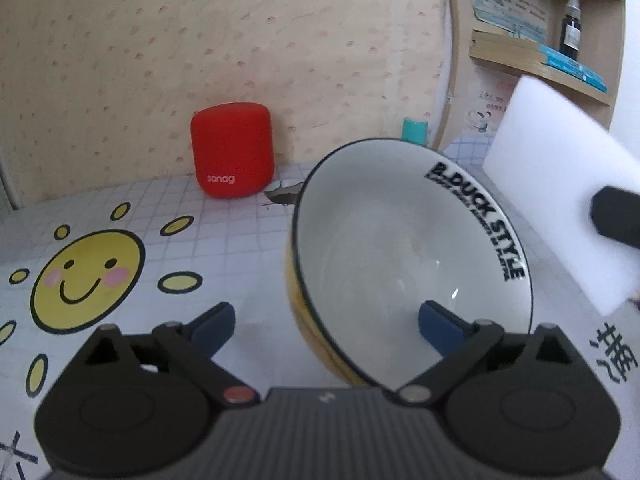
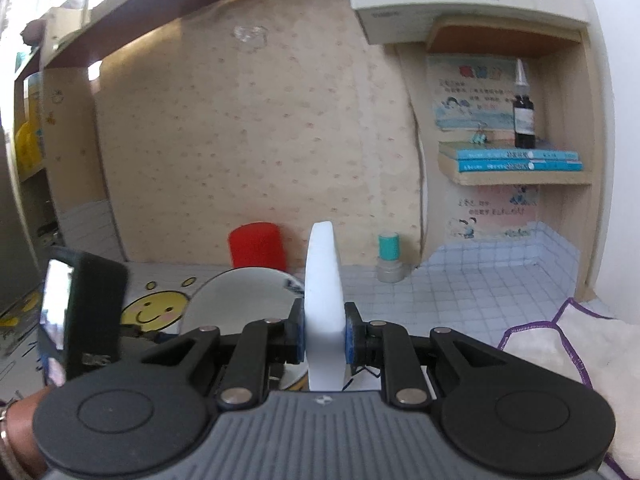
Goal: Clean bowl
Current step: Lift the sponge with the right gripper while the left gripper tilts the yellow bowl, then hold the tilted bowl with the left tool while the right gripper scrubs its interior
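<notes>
The bowl (image 1: 392, 248) is white inside and yellow outside, with a black rim and black lettering. It stands tilted on the table, its mouth facing my left gripper (image 1: 326, 316). That gripper is open: its right finger (image 1: 440, 328) is inside the bowl, and its left finger (image 1: 212, 328) is outside, with bare table between it and the wall. A white sponge block (image 2: 324, 300) is clamped upright in my right gripper (image 2: 324, 340), above and to the right of the bowl (image 2: 240, 300). In the left wrist view the sponge (image 1: 560, 208) hangs just right of the rim.
A red speaker (image 1: 232, 152) and a teal-capped bottle (image 2: 389, 258) stand by the back wall. A shelf at the right holds books and a dark bottle (image 2: 524, 120). A white cloth (image 2: 568, 352) lies at the right. A hand (image 2: 16, 420) shows at lower left.
</notes>
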The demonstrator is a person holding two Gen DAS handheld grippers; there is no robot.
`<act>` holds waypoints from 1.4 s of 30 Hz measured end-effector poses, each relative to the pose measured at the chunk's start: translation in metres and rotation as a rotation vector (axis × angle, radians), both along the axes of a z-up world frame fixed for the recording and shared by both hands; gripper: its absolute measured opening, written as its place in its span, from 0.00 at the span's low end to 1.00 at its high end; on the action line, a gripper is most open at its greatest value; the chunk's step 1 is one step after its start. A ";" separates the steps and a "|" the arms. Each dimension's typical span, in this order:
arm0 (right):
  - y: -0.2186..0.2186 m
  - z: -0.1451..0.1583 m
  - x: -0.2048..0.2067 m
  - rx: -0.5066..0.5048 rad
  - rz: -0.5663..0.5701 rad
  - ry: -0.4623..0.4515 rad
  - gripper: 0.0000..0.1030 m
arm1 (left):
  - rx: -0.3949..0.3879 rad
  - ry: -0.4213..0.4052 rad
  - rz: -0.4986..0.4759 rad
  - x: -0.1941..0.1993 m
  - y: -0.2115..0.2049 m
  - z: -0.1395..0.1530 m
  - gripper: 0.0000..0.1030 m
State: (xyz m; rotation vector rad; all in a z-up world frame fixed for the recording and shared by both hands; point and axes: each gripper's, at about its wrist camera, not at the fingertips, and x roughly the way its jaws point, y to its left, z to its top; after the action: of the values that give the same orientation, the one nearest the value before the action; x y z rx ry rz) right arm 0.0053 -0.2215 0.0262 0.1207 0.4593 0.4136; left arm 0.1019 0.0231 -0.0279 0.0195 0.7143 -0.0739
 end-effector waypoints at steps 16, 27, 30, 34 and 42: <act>0.005 -0.017 0.001 -0.079 0.054 0.119 0.17 | 0.028 0.001 -0.040 -0.003 -0.009 -0.003 0.97; 0.007 -0.022 0.017 -0.103 0.040 0.133 0.17 | 0.061 -0.010 -0.050 -0.002 -0.022 -0.002 0.97; 0.007 -0.027 0.017 -0.119 0.051 0.147 0.17 | 0.055 -0.008 -0.051 -0.001 -0.025 -0.002 0.97; 0.007 -0.027 0.022 -0.122 0.077 0.159 0.17 | 0.053 -0.007 -0.053 0.000 -0.027 -0.002 0.97; 0.017 -0.015 0.025 -0.160 0.120 0.111 0.17 | 0.050 -0.005 -0.053 0.001 -0.027 -0.003 0.98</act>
State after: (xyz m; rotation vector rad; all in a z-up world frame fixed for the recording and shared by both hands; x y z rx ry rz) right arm 0.0308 -0.2050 0.0115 -0.0396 0.6096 0.4873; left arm 0.1026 -0.0043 -0.0307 0.0866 0.7111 -0.1070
